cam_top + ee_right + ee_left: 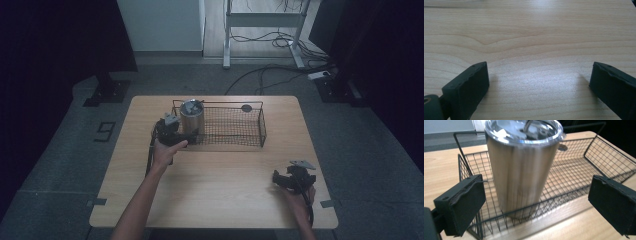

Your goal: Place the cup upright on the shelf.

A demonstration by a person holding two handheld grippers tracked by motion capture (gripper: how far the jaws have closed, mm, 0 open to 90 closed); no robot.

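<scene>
Right gripper (295,179) idles near the table's front edge, jaws spread over bare wood, while the left gripper (534,202) waits wide open just short of the steel tumbler (522,167) standing upright in the wire basket (599,157) – placed, it seems, or not yet gripped

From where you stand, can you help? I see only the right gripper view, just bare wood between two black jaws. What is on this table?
Observer: A wire basket sits at the far side, with a steel cup standing in its left end.
Operator: Is anything holding the cup?
Observer: No. The left gripper faces it from outside the basket, jaws wide apart, not touching.
Operator: Does the cup have a lid?
Observer: Yes, a clear lid covers its top.
</scene>
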